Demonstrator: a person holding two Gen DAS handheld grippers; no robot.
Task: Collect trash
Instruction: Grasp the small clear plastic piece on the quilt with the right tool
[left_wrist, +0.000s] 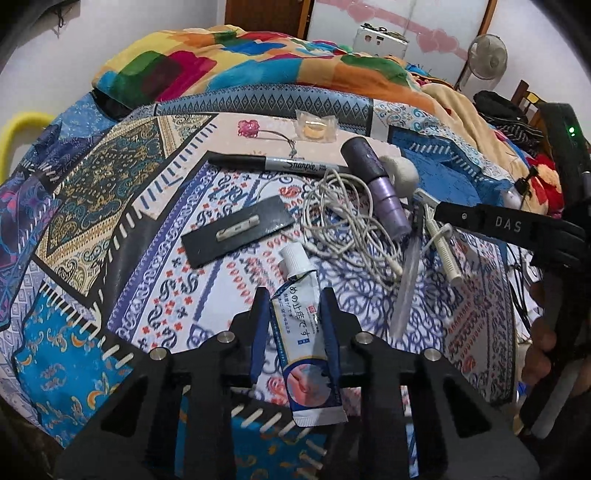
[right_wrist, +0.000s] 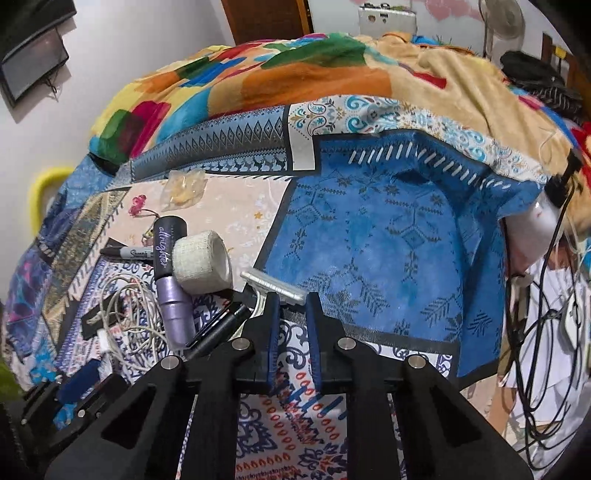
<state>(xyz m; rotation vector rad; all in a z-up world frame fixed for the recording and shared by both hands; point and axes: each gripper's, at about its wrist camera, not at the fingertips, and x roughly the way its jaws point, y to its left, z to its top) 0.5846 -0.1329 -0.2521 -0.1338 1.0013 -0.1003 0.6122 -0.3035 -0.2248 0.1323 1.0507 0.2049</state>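
A white tube with Japanese print (left_wrist: 301, 325) lies on the patchwork bedcover (left_wrist: 110, 206). My left gripper (left_wrist: 295, 317) has its blue pads pressed against both sides of the tube. A white disposable razor (right_wrist: 275, 286) lies at the edge of the blue patch. My right gripper (right_wrist: 293, 306) stands nearly shut over it, with the end of the razor head caught between the fingertips. In the left wrist view the right gripper (left_wrist: 439, 216) reaches in from the right to the razor (left_wrist: 445, 254).
Beside the razor lie a bandage roll (right_wrist: 201, 262), a purple bottle (right_wrist: 171, 295), a Sharpie marker (left_wrist: 277, 164), a tangled white cable (left_wrist: 347, 218), a black card (left_wrist: 236, 230) and a clear wrapper (left_wrist: 316, 127). A colourful blanket (left_wrist: 221, 59) is heaped behind. Cables (right_wrist: 535, 332) hang at the right.
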